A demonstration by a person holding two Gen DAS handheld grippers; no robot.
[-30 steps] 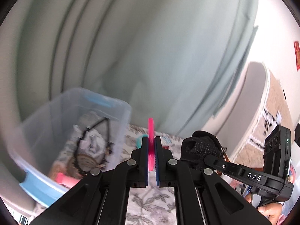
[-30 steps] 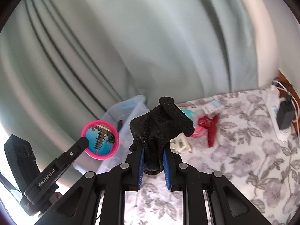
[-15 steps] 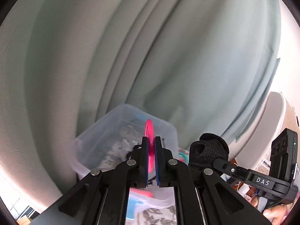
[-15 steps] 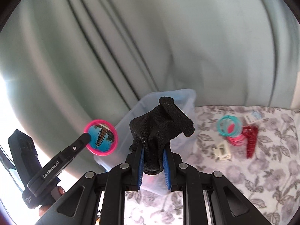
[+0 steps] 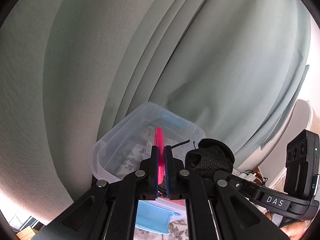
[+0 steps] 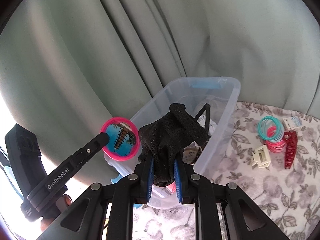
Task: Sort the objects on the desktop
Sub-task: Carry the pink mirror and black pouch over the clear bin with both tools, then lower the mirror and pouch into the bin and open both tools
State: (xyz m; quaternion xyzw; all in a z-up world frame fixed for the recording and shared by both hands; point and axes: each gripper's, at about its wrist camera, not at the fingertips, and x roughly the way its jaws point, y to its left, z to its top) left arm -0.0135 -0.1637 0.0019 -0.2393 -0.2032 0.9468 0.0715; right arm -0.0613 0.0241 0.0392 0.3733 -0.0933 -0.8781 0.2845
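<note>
My left gripper [image 5: 161, 149] is shut on a round pink-rimmed mirror [image 5: 159, 140], held edge-on above the near end of a clear plastic bin [image 5: 112, 140]. In the right wrist view the mirror [image 6: 120, 139] shows its face, left of the bin [image 6: 230, 108]. My right gripper [image 6: 164, 160] is shut on a black knit cloth [image 6: 172, 132], held above the bin's near end; the cloth [image 5: 210, 158] also shows in the left wrist view. The bin holds several small items, partly hidden.
On the floral tablecloth [image 6: 280, 190] right of the bin lie teal and pink hair rings [image 6: 272, 132], a red claw clip [image 6: 290, 150], a cream claw clip [image 6: 261, 157] and a small white box [image 6: 293, 123]. A grey-green curtain [image 6: 140, 40] hangs behind.
Both grippers have swung left toward the bin and moved closer over it, each still holding its object. The bin now sits nearer and more central in both views.
</note>
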